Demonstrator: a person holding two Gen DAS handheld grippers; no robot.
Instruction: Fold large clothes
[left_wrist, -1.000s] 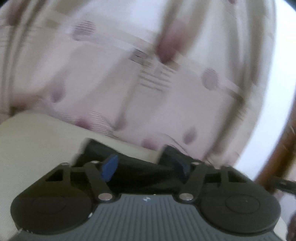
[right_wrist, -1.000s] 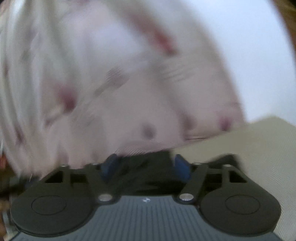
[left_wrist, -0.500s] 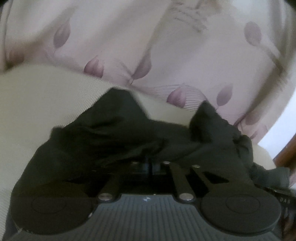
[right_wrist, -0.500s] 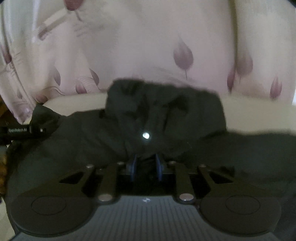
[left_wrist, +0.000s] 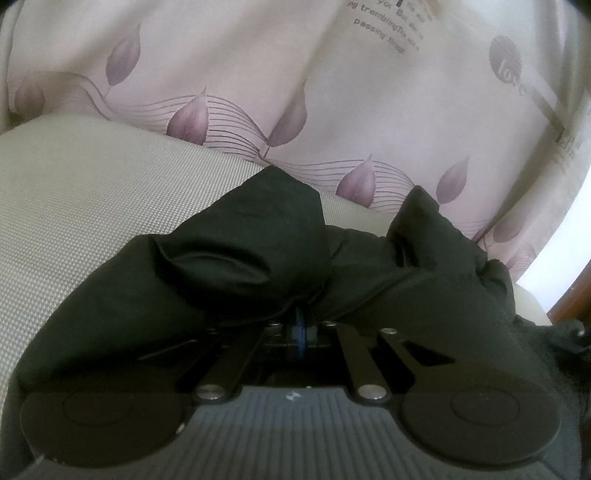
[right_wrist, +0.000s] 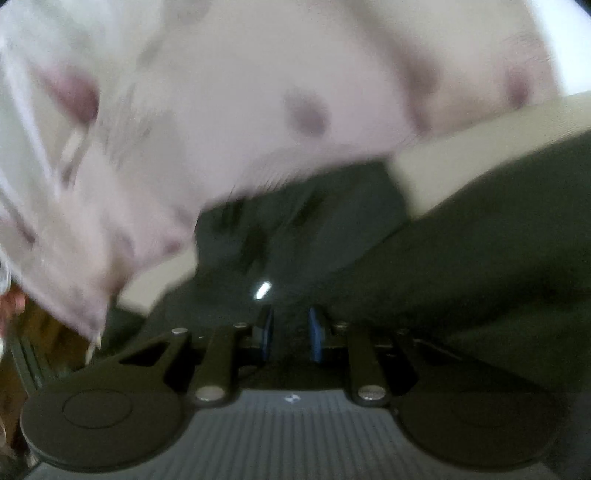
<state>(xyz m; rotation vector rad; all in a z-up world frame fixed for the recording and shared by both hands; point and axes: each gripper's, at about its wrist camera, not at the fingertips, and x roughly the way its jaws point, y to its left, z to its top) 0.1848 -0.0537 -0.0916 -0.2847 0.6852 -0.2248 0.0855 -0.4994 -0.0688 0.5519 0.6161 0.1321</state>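
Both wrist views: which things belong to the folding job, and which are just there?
In the job:
- black garment, bunched on the beige cushion
- left gripper, shut on the garment
- right gripper, shut on the garment

Just there:
- leaf-print curtain
- wooden furniture at the edge

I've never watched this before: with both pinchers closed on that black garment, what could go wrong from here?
1. The left gripper pinches only a small bunch of the crumpled black fabric garment, so it might slip free.
2. The right gripper view is blurred; a fast pull could tug its grip loose.
3. The leaf-patterned pale curtain hangs close and might catch.
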